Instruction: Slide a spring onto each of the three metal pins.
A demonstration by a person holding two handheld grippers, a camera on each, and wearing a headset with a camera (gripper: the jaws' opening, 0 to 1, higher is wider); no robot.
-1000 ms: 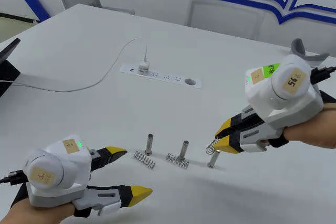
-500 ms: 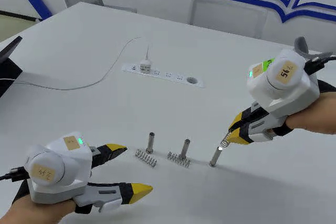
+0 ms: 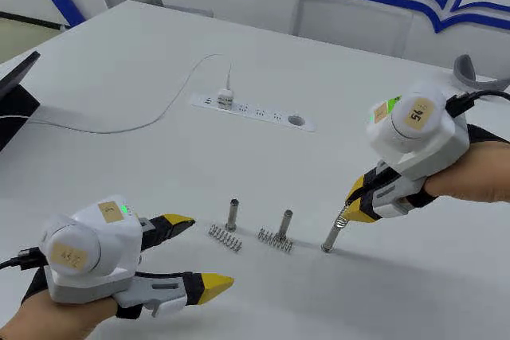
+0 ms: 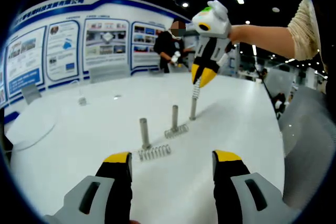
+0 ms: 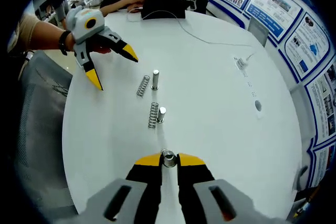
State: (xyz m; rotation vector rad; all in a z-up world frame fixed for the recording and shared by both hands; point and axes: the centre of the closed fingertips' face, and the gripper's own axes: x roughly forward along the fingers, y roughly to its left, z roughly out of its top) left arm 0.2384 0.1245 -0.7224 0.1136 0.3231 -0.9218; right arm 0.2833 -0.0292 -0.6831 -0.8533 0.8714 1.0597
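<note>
Three metal pins stand upright on the white table: the left pin (image 3: 232, 214), the middle pin (image 3: 285, 223) and the right pin (image 3: 331, 236). One spring (image 3: 225, 238) lies beside the left pin and another spring (image 3: 275, 240) beside the middle pin. My right gripper (image 3: 355, 205) is shut on a third spring (image 3: 343, 216), whose lower end meets the top of the right pin (image 4: 193, 108). In the right gripper view that spring (image 5: 168, 158) sits between the shut yellow jaws. My left gripper (image 3: 209, 251) stands open near the front left, short of the pins.
A white power strip (image 3: 251, 111) with a plugged cable (image 3: 151, 123) lies further back on the table (image 3: 119, 61). A dark object (image 3: 16, 93) sits at the left edge. A person sits at the far side of the table in the right gripper view.
My right gripper has carried the spring right and down, from beside the right pin to its top. The left gripper has stayed in place, open.
</note>
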